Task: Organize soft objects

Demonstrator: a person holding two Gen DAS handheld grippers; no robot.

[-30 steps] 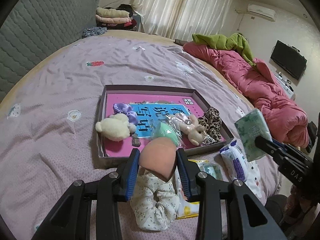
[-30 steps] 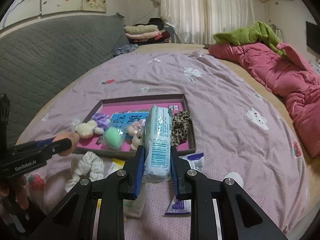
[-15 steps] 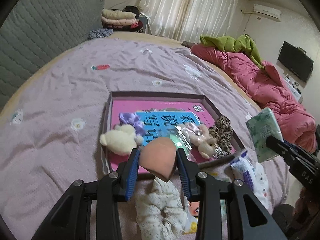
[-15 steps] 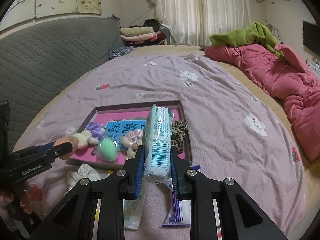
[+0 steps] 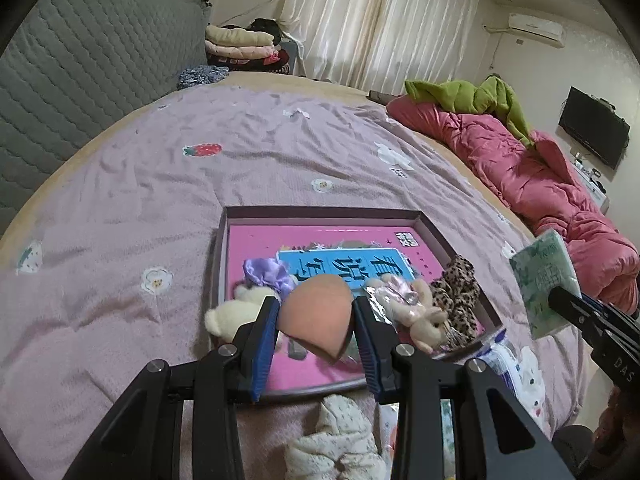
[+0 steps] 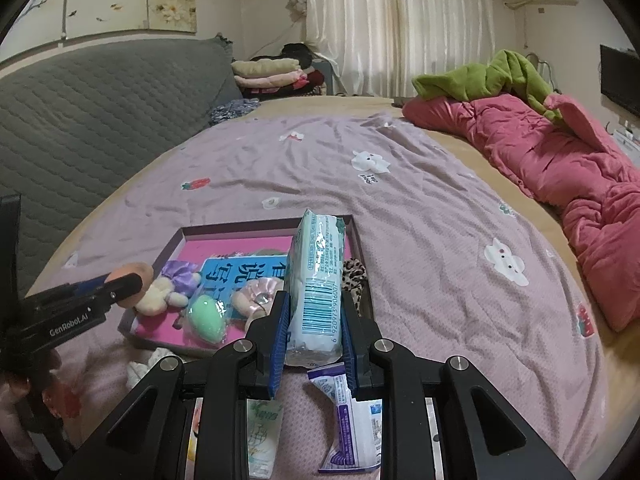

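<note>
Transport is judged under way: a peach makeup sponge point(image 5: 318, 316) is clamped in the left gripper point(image 5: 316, 330), a tissue pack point(image 6: 318, 284) in the right gripper point(image 6: 314, 332). Release into the tray point(image 5: 324, 213) is called for next.

matt spongy peach puff point(image 5: 316, 316), glossy plastic-wrapped tissue pack point(image 6: 316, 280), knobbly lilac cloth bedspread point(image 5: 160, 200)

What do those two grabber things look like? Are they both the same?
Yes, they match. The left gripper and the right gripper are black, with angular arms, silver screw heads and blue ribbed pads lining the fingers. White lettering on the side of the left one reads "GenRobot.AI" in the right wrist view. No cables or sleeves show.
</note>
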